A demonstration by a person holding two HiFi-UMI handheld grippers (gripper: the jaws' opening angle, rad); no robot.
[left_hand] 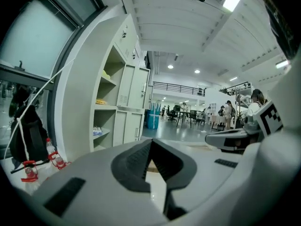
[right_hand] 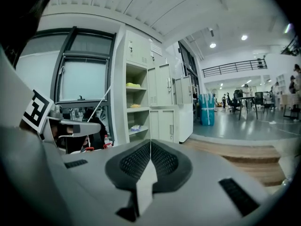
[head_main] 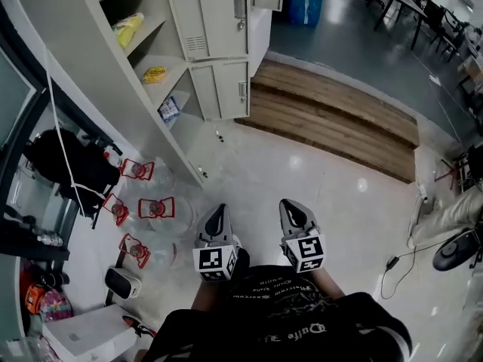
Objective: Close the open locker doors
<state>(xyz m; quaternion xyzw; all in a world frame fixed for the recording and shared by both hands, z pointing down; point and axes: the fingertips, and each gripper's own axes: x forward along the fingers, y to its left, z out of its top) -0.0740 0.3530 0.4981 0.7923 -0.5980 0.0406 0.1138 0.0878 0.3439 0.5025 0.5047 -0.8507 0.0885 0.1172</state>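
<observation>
The pale grey locker bank (head_main: pixel 113 59) stands at the upper left, well ahead of me. One column is open, and its shelves show a yellow item (head_main: pixel 128 29) and small packs. An upper door (head_main: pixel 207 13) and a lower door (head_main: pixel 225 89) stand swung out to the right. The same open doors appear in the right gripper view (right_hand: pixel 160 92) and the left gripper view (left_hand: pixel 126 94). My left gripper (head_main: pixel 217 216) and right gripper (head_main: pixel 293 213) hover side by side over the floor, far from the lockers. Both are shut with nothing held.
A wooden step (head_main: pixel 332 115) runs right of the lockers. Wrapped bottles with red labels (head_main: pixel 147 210), a black backpack (head_main: pixel 72 164) and a white box (head_main: pixel 83 334) lie at the left. A fan (head_main: pixel 456 251) and a cable sit at the right.
</observation>
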